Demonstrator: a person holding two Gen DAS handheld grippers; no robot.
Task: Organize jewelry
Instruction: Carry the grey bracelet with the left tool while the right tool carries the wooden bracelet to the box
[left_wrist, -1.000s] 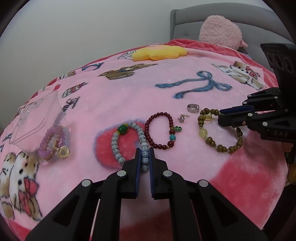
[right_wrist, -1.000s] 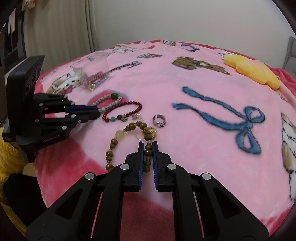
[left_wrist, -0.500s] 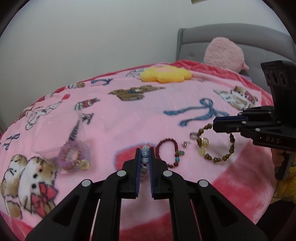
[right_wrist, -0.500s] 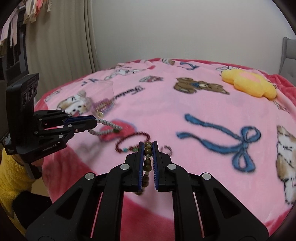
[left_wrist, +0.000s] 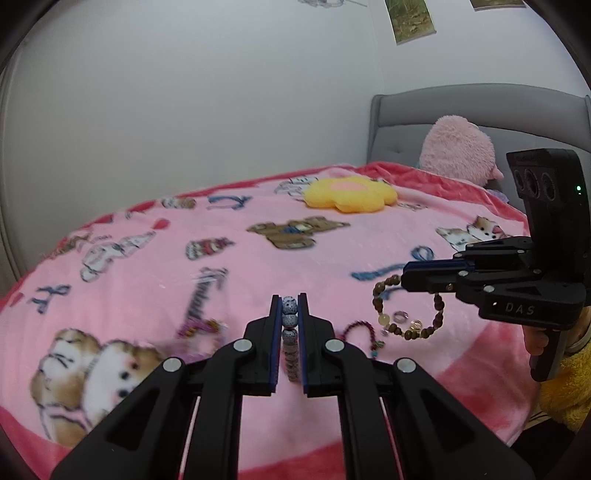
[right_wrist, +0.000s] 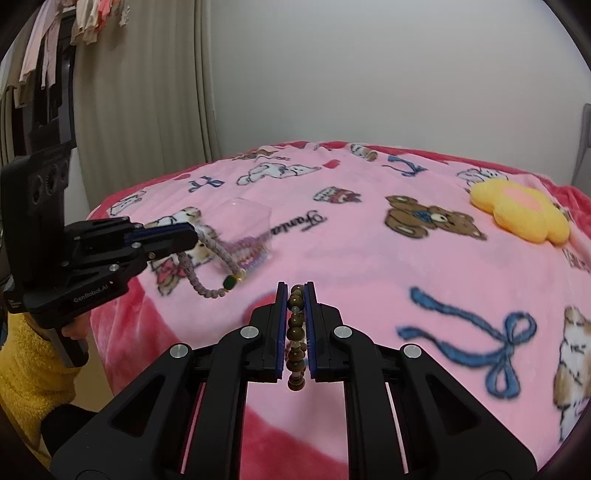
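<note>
Over the bed: both bracelets had come up off the pink blanket (left_wrist: 155, 266) within the last second.
Left tongs (left_wrist: 287, 314): clamped on the speckled grey bracelet (right_wrist: 207, 258), its loop hanging free.
Right tongs (right_wrist: 296, 302): clamped on the brown bead bracelet (left_wrist: 410, 317), also dangling.
Left behind: dark red bracelet (left_wrist: 360, 328) and ring (left_wrist: 400, 316) on the blanket.
Meaning: I judged both were bound for the clear box (right_wrist: 243, 229) holding purple beads, well apart to the left.

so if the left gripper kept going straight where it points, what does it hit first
Probably bare pink blanket just past the left gripper, which holds the grey bead bracelet. The clear box lies off to the left, though depth is hard to judge.
</note>
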